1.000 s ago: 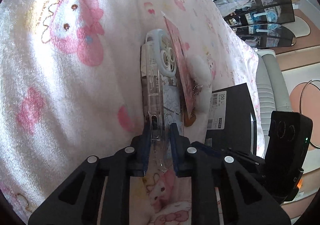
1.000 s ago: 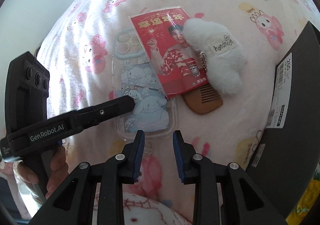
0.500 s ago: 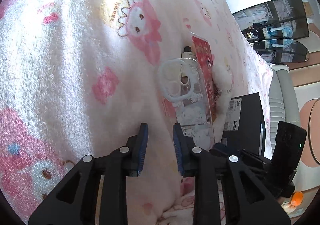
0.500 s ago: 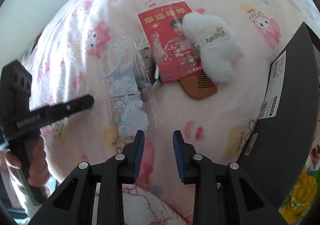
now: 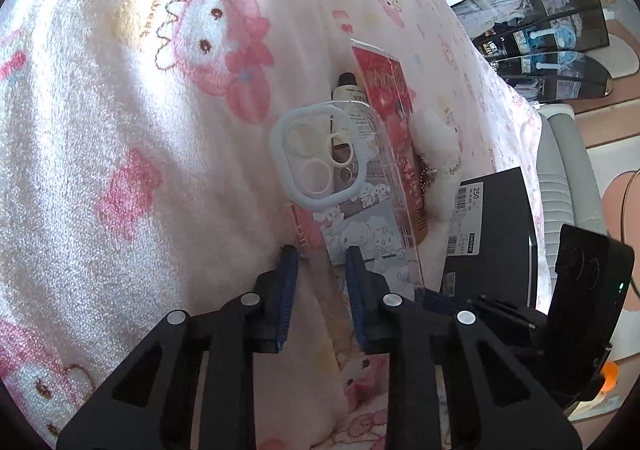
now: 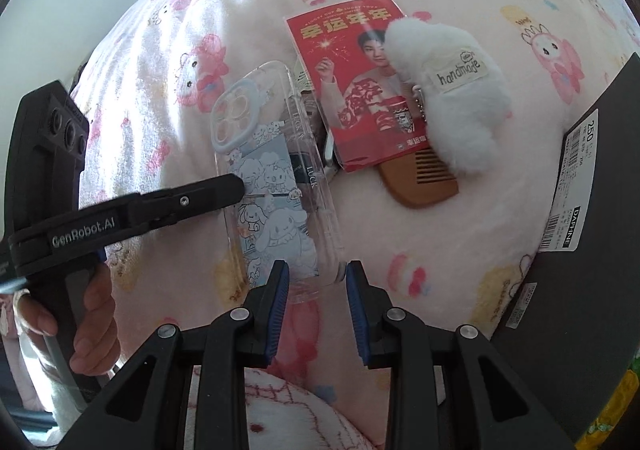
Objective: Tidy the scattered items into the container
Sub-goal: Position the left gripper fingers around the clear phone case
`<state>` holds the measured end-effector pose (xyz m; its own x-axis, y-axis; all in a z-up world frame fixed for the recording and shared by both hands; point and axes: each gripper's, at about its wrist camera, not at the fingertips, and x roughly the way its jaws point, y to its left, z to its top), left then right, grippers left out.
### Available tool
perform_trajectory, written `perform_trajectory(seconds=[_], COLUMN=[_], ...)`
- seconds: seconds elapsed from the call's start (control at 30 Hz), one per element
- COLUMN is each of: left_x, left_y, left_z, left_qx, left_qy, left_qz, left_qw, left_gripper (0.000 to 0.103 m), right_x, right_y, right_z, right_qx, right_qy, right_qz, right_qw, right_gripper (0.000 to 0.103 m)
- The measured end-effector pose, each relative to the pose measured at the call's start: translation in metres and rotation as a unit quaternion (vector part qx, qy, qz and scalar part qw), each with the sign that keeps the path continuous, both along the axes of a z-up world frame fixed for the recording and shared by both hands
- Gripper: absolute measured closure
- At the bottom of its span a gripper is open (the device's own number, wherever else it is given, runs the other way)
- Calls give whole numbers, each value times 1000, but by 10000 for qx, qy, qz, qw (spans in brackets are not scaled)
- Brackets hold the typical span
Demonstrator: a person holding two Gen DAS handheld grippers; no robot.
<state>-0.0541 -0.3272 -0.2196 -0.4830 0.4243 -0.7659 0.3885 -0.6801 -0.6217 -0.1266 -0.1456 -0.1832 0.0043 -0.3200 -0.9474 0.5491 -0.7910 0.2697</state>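
So the left tool point(image 6: 236, 185) had the clear phone case point(image 6: 272, 185) pinched a second ago, let go, and now its jaws are closing again at the case's near edge, nothing clamped yet. Case lies on the bed blanket point(image 6: 460, 250), beside the red card point(image 6: 356, 85). Right tool point(image 6: 316, 282) hangs part-open, empty. Black box point(image 6: 592, 290) waits far right, so zero progress.
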Motion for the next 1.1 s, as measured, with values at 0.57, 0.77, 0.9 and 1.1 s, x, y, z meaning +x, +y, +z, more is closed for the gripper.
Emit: perform_trajectory(seconds=[0.57, 0.77, 0.9, 1.1], left_x=[-8, -36, -41, -53], left_y=[-38, -37, -32, -32], left_z=[14, 15, 18, 18], left_qx=[-394, -1502, -1860, -2039], left_qy=[224, -53, -60, -31], left_qz=[245, 275, 212, 169], left_qw=[9987, 9883, 9823, 9788], left_gripper=[57, 57, 57, 53], right_x=[-9, -13, -16, -13], right_y=[-4, -24, -23, -24], right_z=[19, -7, -8, -3], right_qx=[-6, -47, -100, -60], right_qy=[20, -232, -213, -49], right_qz=[-76, 0, -55, -17], right_qw=[10000, 9997, 9997, 10000], right_gripper=[75, 74, 74, 74])
